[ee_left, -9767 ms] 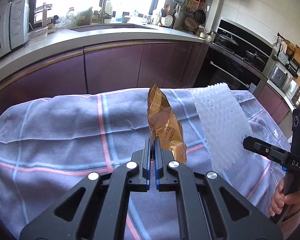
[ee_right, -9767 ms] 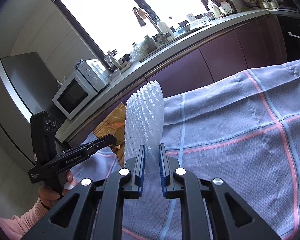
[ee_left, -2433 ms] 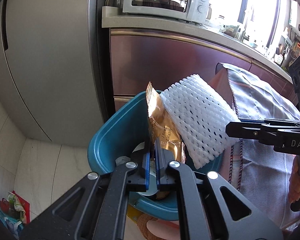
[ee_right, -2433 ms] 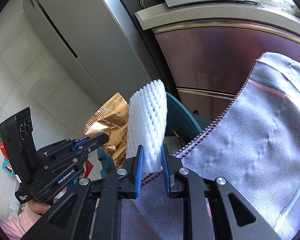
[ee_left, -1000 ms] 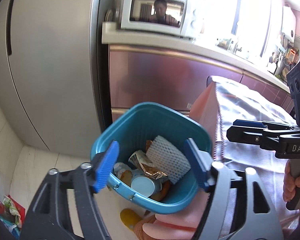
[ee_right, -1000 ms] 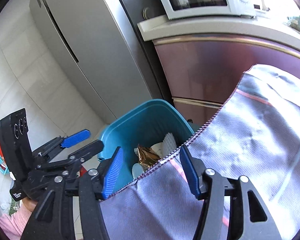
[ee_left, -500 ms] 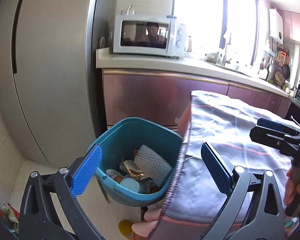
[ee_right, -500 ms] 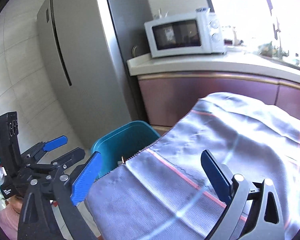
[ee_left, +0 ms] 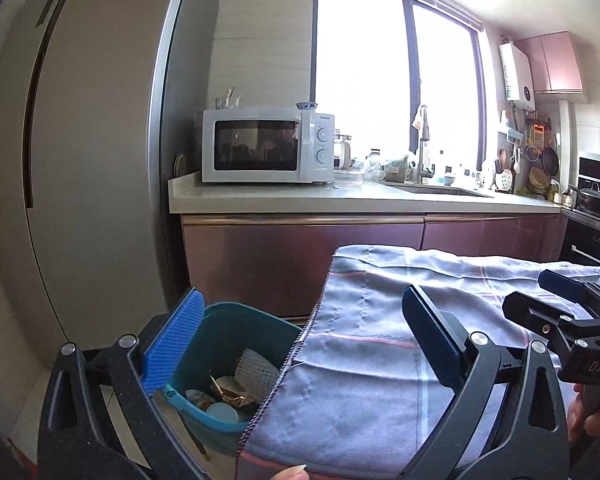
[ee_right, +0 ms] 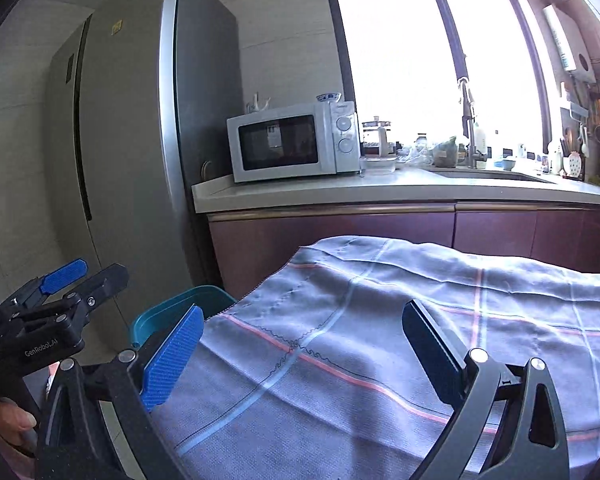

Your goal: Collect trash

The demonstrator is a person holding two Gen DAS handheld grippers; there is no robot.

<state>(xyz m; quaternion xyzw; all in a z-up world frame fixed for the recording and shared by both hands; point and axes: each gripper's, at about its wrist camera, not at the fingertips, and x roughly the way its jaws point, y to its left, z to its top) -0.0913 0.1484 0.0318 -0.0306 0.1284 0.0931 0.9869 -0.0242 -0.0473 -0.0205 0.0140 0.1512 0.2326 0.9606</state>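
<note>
- Left gripper: 2 blue-padded fingers spread wide, nothing between them; hovers over the cloth edge and bin.
- Right gripper: jaws likewise wide apart, empty, above the cloth.
- Grey checked tablecloth with pink and blue lines: drapes the table, soft and creased; no loose trash visible on the part in view.
- Teal plastic waste bin: on the floor just beside the table's end, below the cloth hem.
- Inside the bin: white foam fruit net, crumpled gold foil snack wrapper, a pale round lid or cup. Task's trash appears deposited.
- Handling judgement: net is light, springy, squashes under a pinch; take it at an edge. Foil wrapper light, slick, crinkly; pinch a flat seam firmly.
- Behind: maroon cabinet fronts under a pale countertop, white microwave on it.
- Tall grey refrigerator left; bright window and sink tap beyond.
</note>
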